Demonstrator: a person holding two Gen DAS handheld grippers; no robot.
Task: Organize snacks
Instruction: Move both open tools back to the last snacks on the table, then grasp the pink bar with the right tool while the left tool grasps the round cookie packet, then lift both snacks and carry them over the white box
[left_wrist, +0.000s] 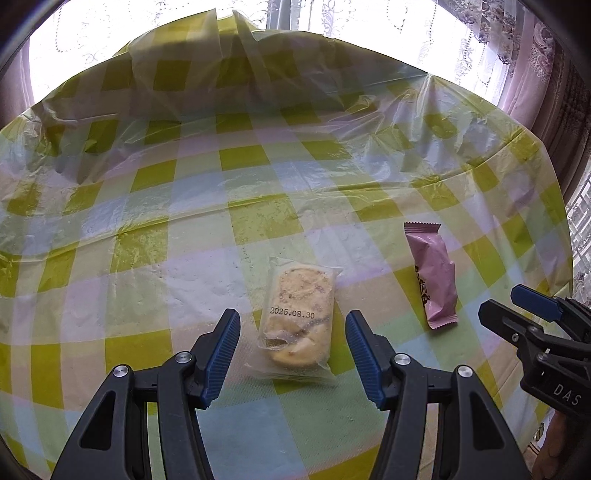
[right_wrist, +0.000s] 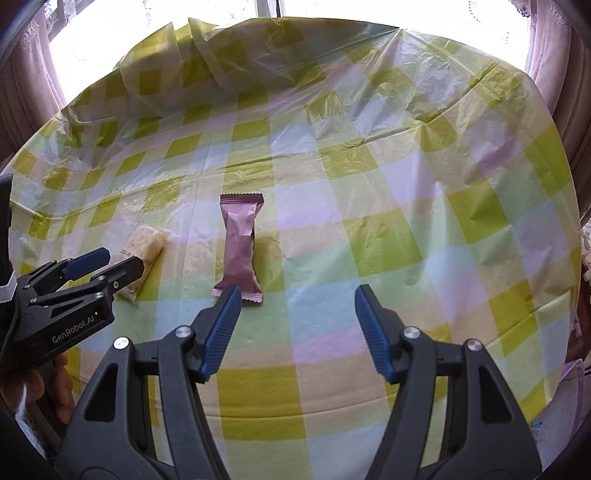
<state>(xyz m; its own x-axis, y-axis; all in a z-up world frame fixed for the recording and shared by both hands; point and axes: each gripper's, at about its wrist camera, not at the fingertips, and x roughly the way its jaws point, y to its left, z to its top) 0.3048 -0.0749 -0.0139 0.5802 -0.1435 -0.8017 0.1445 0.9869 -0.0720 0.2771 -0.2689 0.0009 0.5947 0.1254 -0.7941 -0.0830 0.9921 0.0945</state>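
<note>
A pastry in a clear wrapper (left_wrist: 297, 321), stamped with a date, lies flat on the checked tablecloth. My left gripper (left_wrist: 292, 314) hovers over it, open, one blue pad on each side and neither touching the wrapper. To its right lies a pink wrapped bar (left_wrist: 434, 275). In the right wrist view the pink bar (right_wrist: 240, 247) lies lengthwise just ahead of my right gripper (right_wrist: 299, 291), which is open and holds nothing. Its left fingertip (right_wrist: 231, 295) overlaps the bar's near end. The left gripper (right_wrist: 122, 258) partly hides the pastry (right_wrist: 147, 243). The right gripper (left_wrist: 500, 301) shows at the right edge.
The round table wears a yellow-green checked cloth (left_wrist: 258, 166) under crinkled clear plastic, bunched up at the far side (right_wrist: 207, 48). Lace and pink curtains (left_wrist: 535, 74) hang behind, in front of a bright window. A hand (right_wrist: 40, 384) holds the left gripper.
</note>
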